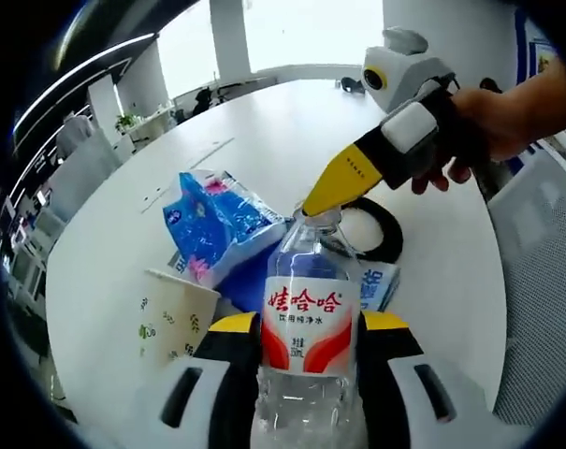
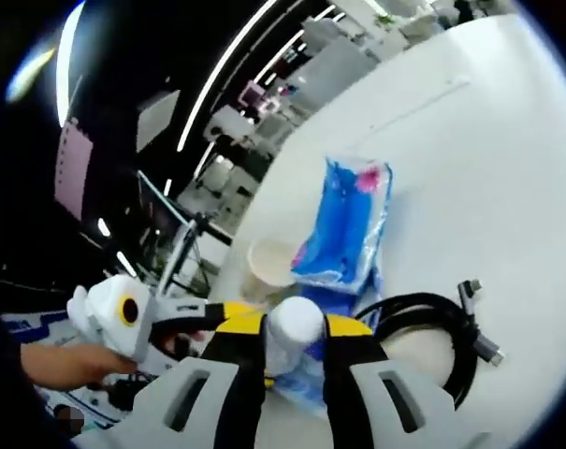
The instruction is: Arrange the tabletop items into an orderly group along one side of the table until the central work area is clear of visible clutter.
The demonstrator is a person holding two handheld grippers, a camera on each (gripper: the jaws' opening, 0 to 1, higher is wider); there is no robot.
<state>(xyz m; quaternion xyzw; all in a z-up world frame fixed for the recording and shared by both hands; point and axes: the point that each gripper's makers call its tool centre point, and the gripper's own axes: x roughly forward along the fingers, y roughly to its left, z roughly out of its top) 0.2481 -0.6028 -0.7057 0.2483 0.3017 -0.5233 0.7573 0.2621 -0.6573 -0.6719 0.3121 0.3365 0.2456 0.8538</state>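
While the left gripper (image 1: 311, 327) clamps the water bottle (image 1: 311, 323) by its body, the right gripper (image 2: 295, 327) pinches its white cap (image 2: 295, 320). The left gripper view gives the red Chinese label, too small to read below. Behind the bottle sit a paper cup (image 1: 170, 313) and blue tissue pack (image 1: 217, 224); the right gripper view adds a black cable's (image 2: 442, 327) plugs beside it, all on the white table (image 1: 292, 122).
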